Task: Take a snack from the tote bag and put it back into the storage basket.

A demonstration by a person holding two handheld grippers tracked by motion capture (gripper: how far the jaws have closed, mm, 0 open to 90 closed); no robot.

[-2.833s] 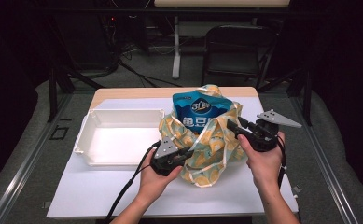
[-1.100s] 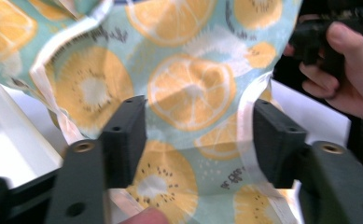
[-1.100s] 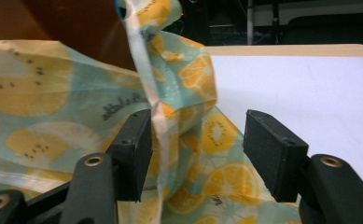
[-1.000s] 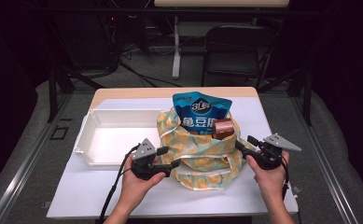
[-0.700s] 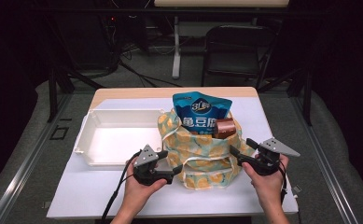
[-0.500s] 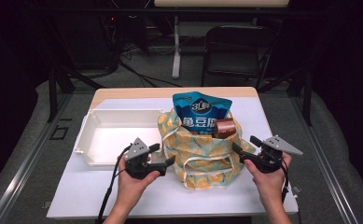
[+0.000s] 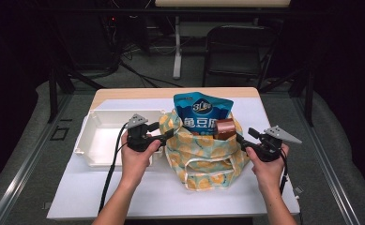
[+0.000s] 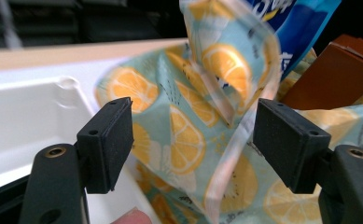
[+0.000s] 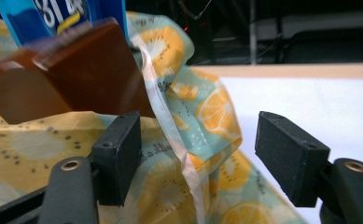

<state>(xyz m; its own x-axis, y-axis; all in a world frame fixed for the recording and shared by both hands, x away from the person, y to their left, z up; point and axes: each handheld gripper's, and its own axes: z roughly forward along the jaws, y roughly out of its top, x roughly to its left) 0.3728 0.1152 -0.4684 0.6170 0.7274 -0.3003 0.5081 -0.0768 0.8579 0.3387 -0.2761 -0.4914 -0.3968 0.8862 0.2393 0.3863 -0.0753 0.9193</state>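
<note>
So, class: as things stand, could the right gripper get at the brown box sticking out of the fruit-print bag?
Probably yes: the right gripper is open beside the bag, and the brown box stands exposed just past its jaws.

The bag [image 7: 203, 152] is soft printed cloth, matt and wrinkled, with a pale, slightly shiny ribbon-like strap [image 9: 170, 126]. A glossy blue foil-like snack packet [image 7: 202, 112] and a smooth brown carton [image 7: 226, 129] sit in it. The white tray [image 7: 95, 140] looks like smooth plastic with a soft sheen; the gripper pads [image 8: 111, 140] are matt black.
</note>
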